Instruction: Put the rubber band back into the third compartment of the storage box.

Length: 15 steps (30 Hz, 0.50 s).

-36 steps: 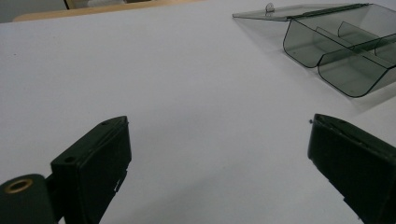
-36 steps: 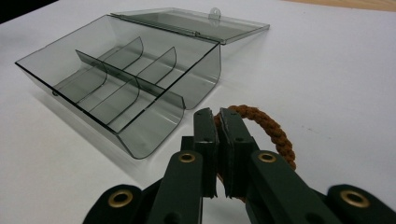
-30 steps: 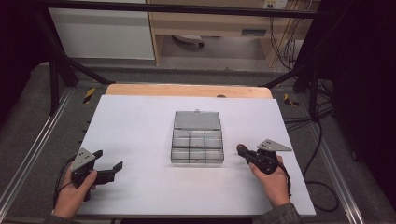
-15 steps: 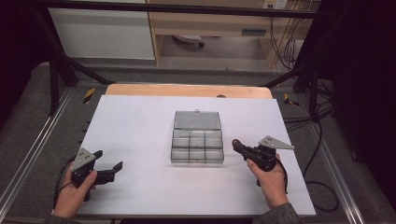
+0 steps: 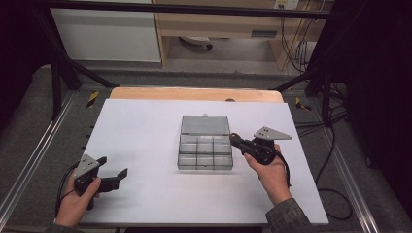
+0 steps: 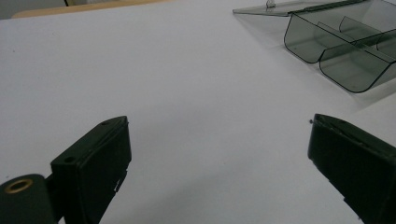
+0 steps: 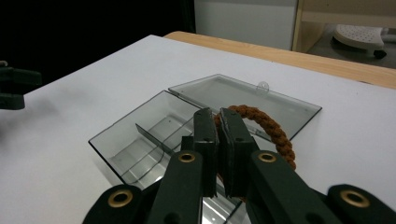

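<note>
While the brown braided ring (image 7: pixel 273 130) hangs pinched in my right gripper (image 7: pixel 218 121) above the clear compartment box (image 5: pixel 205 148) mid-table, right edge: thin grip, may slip onto the open lid (image 7: pixel 247 100); left gripper (image 5: pixel 114 174) near left, jaws wide, empty

On the white surface (image 5: pixel 145 126) there are one clear compartment box (image 5: pixel 205 149) at frame center, one brown braided ring (image 7: pixel 271 128), and two tongs, the left tongs (image 5: pixel 112 171) at lower left and the right tongs (image 5: pixel 236 141) right of center.
</note>
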Motion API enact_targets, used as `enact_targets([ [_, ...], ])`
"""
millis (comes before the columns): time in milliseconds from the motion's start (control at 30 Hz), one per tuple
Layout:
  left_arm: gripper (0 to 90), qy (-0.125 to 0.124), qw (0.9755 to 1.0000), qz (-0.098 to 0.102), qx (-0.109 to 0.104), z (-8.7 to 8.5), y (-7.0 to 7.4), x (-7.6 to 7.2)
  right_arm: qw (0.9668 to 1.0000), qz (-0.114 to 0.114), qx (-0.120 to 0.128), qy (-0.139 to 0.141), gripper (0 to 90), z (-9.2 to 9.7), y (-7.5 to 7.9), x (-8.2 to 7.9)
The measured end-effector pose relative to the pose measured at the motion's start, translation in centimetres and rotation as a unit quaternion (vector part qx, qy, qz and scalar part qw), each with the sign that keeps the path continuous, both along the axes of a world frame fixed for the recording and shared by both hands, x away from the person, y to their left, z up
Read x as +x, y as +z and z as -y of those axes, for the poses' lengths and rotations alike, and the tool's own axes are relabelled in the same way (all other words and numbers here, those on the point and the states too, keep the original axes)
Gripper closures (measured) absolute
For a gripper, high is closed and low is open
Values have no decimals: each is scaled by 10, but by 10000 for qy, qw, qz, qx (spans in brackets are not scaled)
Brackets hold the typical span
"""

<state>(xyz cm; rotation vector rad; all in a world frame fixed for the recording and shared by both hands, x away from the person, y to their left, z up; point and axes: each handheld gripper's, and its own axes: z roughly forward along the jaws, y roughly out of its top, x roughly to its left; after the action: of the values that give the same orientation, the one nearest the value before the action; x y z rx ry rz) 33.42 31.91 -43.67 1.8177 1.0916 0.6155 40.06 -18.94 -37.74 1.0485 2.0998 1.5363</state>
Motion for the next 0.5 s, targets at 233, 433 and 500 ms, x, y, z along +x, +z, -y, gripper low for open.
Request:
enact_targets([
  [233, 57, -8, 10000, 2, -26, 1, 0, 0, 10000, -26, -42, 11, 863, -9, 8, 10],
  [433, 57, -39, 10000, -10, 8, 2, 0, 0, 10000, 22, -24, 57, 864, -16, 17, 17],
  [500, 57, -41, 10000, -14, -3, 2, 0, 0, 10000, 31, -2, 65, 864, -18, 18, 19],
])
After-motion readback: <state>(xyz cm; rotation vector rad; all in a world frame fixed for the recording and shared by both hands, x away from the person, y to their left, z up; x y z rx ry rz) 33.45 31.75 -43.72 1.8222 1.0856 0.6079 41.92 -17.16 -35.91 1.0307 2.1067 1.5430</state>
